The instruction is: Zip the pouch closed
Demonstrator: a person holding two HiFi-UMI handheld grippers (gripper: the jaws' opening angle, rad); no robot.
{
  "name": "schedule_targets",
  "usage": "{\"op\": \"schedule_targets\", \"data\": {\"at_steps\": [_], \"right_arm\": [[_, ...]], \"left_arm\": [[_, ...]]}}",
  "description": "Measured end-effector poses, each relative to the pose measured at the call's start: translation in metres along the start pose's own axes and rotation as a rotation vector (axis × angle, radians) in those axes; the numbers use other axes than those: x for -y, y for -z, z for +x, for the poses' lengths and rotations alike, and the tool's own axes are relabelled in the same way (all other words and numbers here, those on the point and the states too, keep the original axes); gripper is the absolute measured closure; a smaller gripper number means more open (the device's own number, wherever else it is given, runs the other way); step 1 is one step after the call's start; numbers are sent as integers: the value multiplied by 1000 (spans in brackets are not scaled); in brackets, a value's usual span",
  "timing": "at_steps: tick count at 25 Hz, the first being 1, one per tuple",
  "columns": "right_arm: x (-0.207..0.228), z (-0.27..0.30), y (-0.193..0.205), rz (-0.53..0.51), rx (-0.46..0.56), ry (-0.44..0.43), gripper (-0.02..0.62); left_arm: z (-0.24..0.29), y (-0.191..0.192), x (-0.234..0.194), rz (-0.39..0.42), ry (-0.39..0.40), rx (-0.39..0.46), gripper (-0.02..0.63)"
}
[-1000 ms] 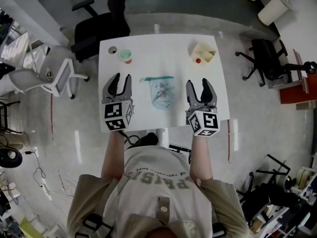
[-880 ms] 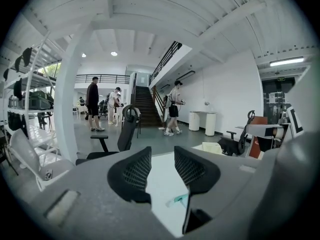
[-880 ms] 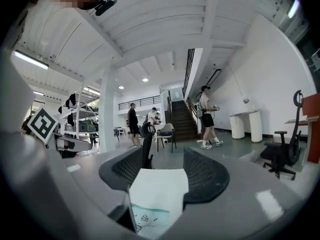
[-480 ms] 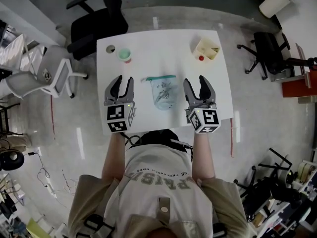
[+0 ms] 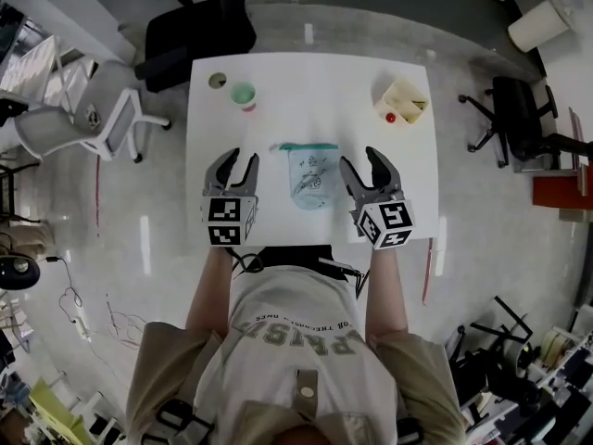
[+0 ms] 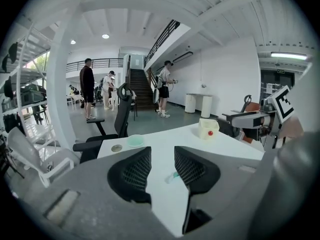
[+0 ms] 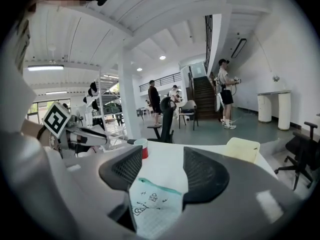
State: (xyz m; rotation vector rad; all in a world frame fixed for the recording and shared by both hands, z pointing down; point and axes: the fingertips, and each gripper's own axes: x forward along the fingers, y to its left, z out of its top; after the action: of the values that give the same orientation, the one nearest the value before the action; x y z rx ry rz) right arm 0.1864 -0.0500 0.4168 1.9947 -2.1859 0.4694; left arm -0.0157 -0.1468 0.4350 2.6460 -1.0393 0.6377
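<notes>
A clear pouch [image 5: 311, 178] with small drawings and a teal zipper strip [image 5: 304, 146] lies flat at the middle of the white table [image 5: 306, 82]. My left gripper [image 5: 234, 164] hovers open just left of it, nothing between its fingers. My right gripper [image 5: 363, 166] is open too, just right of the pouch and angled toward it. In the right gripper view the pouch [image 7: 152, 206] shows through the gap of the right gripper [image 7: 159, 171], apart from the pads. In the left gripper view only the zipper's end [image 6: 172, 176] peeks beside the right finger of the left gripper [image 6: 162, 160].
A red cup with a green top [image 5: 243, 95] and a small round disc [image 5: 217, 81] stand at the table's far left. A cream box [image 5: 404, 98] with a red ball [image 5: 390, 118] sits far right. Office chairs [image 5: 199, 35] surround the table; people stand in the hall [image 6: 87, 86].
Both grippers have sunk toward the table and drawn in nearer the pouch's sides. The right one has turned more toward the pouch. The pouch has not moved.
</notes>
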Motion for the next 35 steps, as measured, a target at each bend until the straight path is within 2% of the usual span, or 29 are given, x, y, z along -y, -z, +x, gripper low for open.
{"op": "schedule_targets", "data": {"at_steps": [11, 13, 22, 25, 35], "right_arm": [[8, 43, 14, -152, -170, -222, 364], [12, 52, 14, -187, -198, -260, 364], [27, 95, 22, -328, -284, -385, 364], [17, 108, 33, -421, -336, -465, 364], [-16, 147, 68, -601, -470, -744, 364]], "left_arm": [[32, 36, 12, 49, 50, -130, 453], [39, 42, 16, 56, 69, -155, 433], [76, 75, 24, 90, 138, -271, 426], [83, 84, 24, 95, 139, -306, 426], [112, 113, 20, 97, 142, -390, 426]]}}
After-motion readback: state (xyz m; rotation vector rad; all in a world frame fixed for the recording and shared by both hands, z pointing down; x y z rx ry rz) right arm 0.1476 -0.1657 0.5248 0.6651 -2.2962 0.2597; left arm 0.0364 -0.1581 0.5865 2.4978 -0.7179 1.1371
